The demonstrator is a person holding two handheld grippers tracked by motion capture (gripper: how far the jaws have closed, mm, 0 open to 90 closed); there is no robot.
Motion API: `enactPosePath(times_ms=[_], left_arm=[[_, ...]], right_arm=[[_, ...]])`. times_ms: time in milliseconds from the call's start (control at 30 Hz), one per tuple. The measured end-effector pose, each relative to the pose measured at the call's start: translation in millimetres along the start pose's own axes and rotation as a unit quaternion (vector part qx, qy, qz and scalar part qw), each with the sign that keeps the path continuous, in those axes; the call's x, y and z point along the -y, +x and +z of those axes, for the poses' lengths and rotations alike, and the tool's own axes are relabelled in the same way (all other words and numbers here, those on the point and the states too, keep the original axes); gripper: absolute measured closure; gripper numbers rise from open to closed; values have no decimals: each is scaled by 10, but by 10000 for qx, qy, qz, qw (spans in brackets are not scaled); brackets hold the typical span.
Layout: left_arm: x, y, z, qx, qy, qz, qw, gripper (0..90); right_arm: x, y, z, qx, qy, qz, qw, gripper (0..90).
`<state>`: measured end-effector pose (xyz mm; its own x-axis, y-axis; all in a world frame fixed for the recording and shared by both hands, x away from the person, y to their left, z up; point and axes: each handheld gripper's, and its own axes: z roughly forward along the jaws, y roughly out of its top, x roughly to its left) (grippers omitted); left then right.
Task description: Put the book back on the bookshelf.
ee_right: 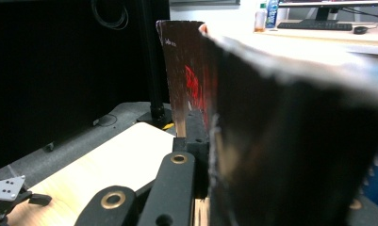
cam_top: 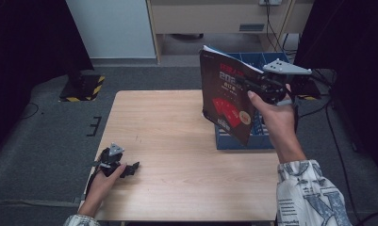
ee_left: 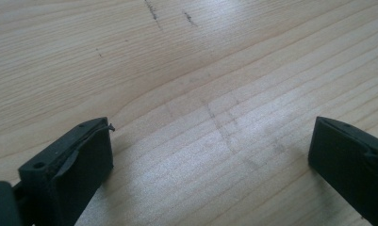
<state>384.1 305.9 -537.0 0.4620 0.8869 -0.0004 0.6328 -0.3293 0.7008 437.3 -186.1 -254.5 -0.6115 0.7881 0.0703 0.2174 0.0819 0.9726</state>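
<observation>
Gripping a dark book point(cam_top: 226, 101) by its edge, the right tongs point(cam_top: 252, 84) hold it up in the air over the right side of the worktop point(cam_top: 177, 141), jaws pressed tight on the cover. The book stands nearly upright, tilted a little, its front with red shapes and pale lettering turned toward the middle of the worktop. Its lower corner hangs in front of a blue crate point(cam_top: 252, 136) that sits at the worktop's right edge, behind and partly under the book; whether they touch I cannot tell. The person's right hand point(cam_top: 278, 115) wraps the tongs' handle, with a patterned sleeve point(cam_top: 309, 193) lower down.

From the right gripper view the book point(ee_right: 290, 141) looms close on the right, its cover running away from the camera, with the black jaw arm clamped flat against it.

Over at the near left corner, the left tongs point(cam_top: 132, 167) lie low on the wood in the left hand point(cam_top: 104, 181), well apart from the book. In the left gripper view the left tongs point(ee_left: 210, 150) stand wide open, bare wood grain between the two black jaws and nothing held. Faint pencil-like marks point(ee_left: 153, 9) show on the wood farther off
</observation>
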Motion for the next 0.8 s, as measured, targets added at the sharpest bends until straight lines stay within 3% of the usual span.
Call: enactPosePath(times_ms=[800], left_arm=[[-2, -4, 3, -13, 1, -8, 10000, 0]], right_arm=[[50, -312, -331, 370, -107, 147, 9992, 870]])
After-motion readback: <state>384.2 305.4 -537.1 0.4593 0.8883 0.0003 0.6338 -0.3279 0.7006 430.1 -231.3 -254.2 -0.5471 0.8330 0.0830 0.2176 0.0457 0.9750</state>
